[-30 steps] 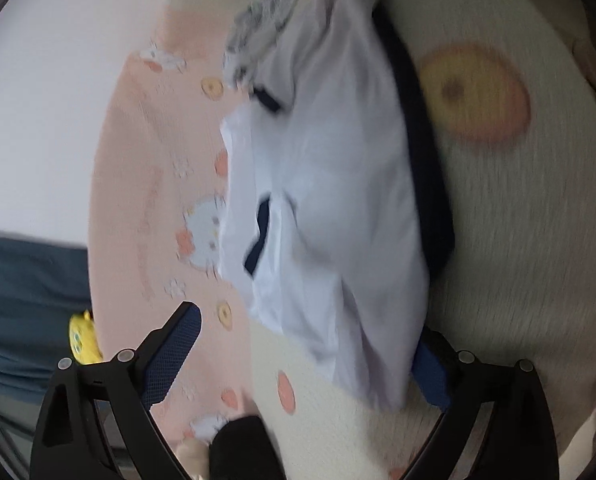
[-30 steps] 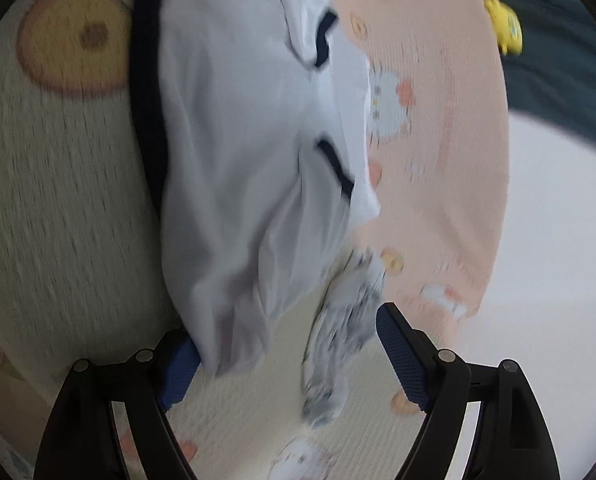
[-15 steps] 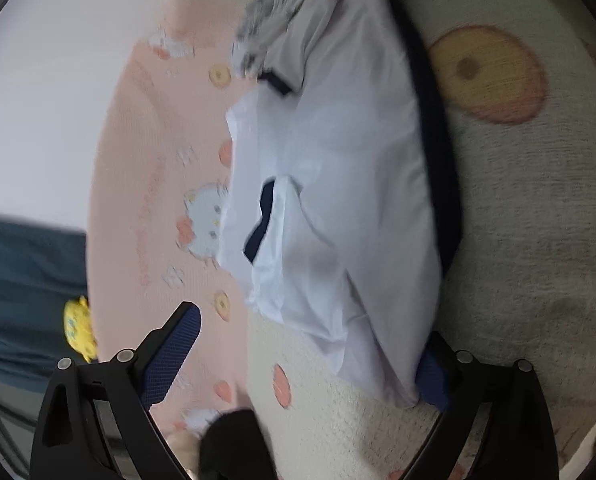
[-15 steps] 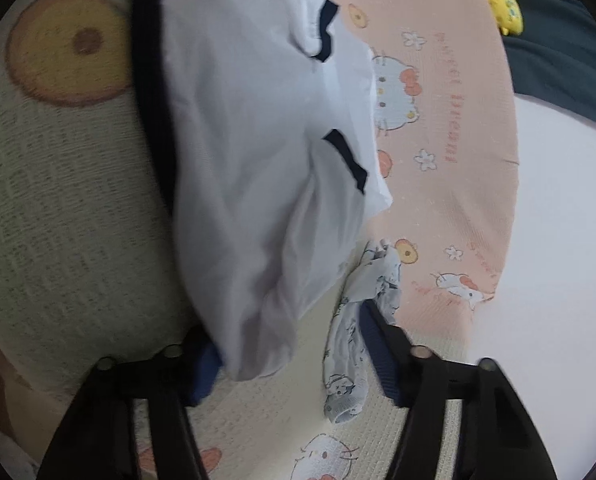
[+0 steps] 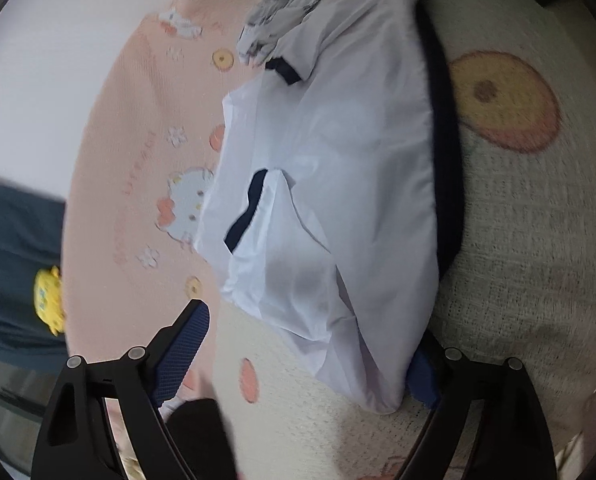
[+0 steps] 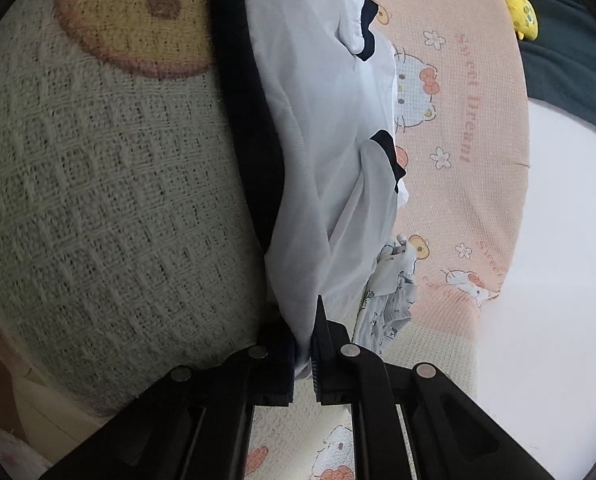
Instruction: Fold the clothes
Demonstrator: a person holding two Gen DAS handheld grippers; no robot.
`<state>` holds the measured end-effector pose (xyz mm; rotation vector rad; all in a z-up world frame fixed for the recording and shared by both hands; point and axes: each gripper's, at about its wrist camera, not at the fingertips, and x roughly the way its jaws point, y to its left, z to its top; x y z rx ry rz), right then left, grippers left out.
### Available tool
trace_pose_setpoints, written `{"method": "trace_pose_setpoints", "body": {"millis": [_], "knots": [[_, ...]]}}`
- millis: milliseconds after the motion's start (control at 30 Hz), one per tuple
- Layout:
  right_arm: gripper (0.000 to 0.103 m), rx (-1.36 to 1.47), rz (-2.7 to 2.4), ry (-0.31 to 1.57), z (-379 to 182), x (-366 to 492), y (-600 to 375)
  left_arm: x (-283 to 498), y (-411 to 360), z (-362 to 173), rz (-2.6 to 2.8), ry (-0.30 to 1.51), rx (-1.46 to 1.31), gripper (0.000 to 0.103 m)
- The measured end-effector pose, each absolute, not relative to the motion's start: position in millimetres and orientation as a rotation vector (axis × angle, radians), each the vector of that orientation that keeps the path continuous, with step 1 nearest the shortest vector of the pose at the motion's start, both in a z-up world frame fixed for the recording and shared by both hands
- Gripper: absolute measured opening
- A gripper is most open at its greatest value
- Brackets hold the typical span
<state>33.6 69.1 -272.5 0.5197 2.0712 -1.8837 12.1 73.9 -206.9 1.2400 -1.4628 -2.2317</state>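
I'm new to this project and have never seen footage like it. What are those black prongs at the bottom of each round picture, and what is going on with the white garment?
The prongs are two-finger grippers that a person holds, one per hand. A fisheye camera on each looks along its fingers, hence the round pictures.

The white garment with navy trim lies on a cream and pink cartoon-print blanket, beside a small printed garment.

The right gripper has just been closing and now pinches one end of the white garment. The left gripper stands open, closing slightly, with the other end between its fingers, not yet gripped.
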Motion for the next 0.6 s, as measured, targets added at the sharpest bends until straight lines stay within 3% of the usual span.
{"method": "trace_pose_setpoints", "body": {"millis": [100, 167, 267, 400, 600], "knots": [[0.010, 0.524, -1.878, 2.075, -271.9, 35.8, 69.6, 11.4, 72.7, -204.6, -2.271, -1.413, 1.302, 0.075], [0.010, 0.530, -1.873, 2.076, -271.5, 35.7, 68.9, 17.2, 77.0, -207.1, -2.315, -1.389, 1.354, 0.041], [0.010, 0.539, -1.868, 2.077, -271.1, 33.9, 67.7, 35.1, 86.8, -221.4, -2.321, -1.440, 1.403, 0.010], [0.010, 0.551, -1.867, 2.070, -271.4, 33.3, 68.0, 45.2, 93.3, -226.5, -2.298, -1.413, 1.417, 0.008], [0.010, 0.687, -1.923, 1.940, -256.3, 21.0, 65.0, 28.7, 70.3, -202.0, -2.421, -1.018, 1.637, 0.008]]}}
